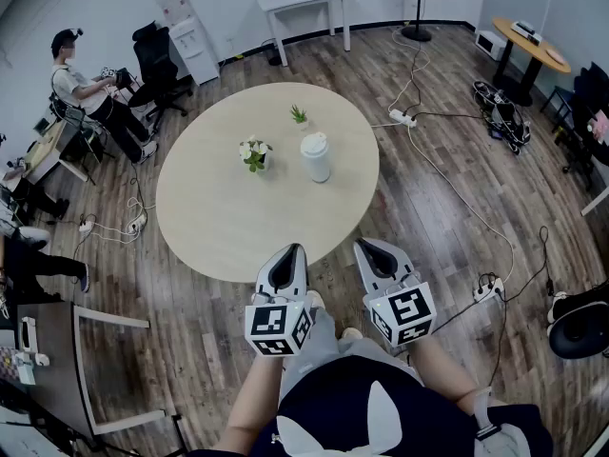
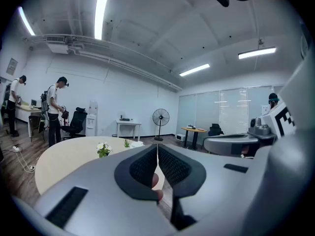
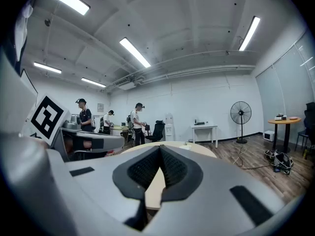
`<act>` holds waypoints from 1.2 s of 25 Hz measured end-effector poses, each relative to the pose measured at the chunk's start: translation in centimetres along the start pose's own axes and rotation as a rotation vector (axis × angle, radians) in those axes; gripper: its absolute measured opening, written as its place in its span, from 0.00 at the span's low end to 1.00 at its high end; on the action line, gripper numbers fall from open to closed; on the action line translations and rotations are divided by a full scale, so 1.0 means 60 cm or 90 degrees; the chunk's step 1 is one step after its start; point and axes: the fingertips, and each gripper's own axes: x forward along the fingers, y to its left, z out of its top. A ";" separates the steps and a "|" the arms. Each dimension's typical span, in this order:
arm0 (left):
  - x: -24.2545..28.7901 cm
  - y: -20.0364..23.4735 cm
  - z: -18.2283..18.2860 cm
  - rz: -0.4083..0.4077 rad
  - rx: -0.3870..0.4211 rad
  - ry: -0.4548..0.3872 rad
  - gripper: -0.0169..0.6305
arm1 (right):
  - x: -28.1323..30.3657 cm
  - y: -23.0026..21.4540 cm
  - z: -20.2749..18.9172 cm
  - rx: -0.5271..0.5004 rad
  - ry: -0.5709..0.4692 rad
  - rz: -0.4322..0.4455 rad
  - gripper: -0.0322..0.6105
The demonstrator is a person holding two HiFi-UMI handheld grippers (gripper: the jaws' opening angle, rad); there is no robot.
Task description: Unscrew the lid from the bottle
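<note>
The left claw is closed, its dark ribbed pads pressed together with nothing between them, and the right claw is likewise shut and empty. Both are held side by side close to the person's body, pointing nearly level and just short of the near edge of the round pale wooden desk, above the wooden floor. The squat white bottle stands upright on the desk, a little past its centre and towards its right side, well apart from both claws. Its rounded white lid sits on top, seemingly screwed down. A small pot of white flowers stands near the desk's centre and a tiny green plant nearer its far edge; neither is in the way. As I judge it, the task has not begun. Nothing has been touched, and what is left is the whole job: reaching across the desk, steadying the bottle's body with one claw, gripping the lid with the other, and turning it off
</note>
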 end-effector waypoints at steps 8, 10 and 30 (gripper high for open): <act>0.007 0.009 -0.008 0.002 0.000 0.005 0.06 | 0.015 -0.009 -0.014 0.016 0.001 -0.005 0.05; 0.011 0.014 -0.011 0.002 -0.002 0.009 0.06 | 0.021 -0.011 -0.014 0.021 -0.002 -0.009 0.05; 0.221 0.078 0.008 -0.030 -0.030 0.024 0.06 | 0.182 -0.129 0.013 -0.001 0.041 -0.003 0.06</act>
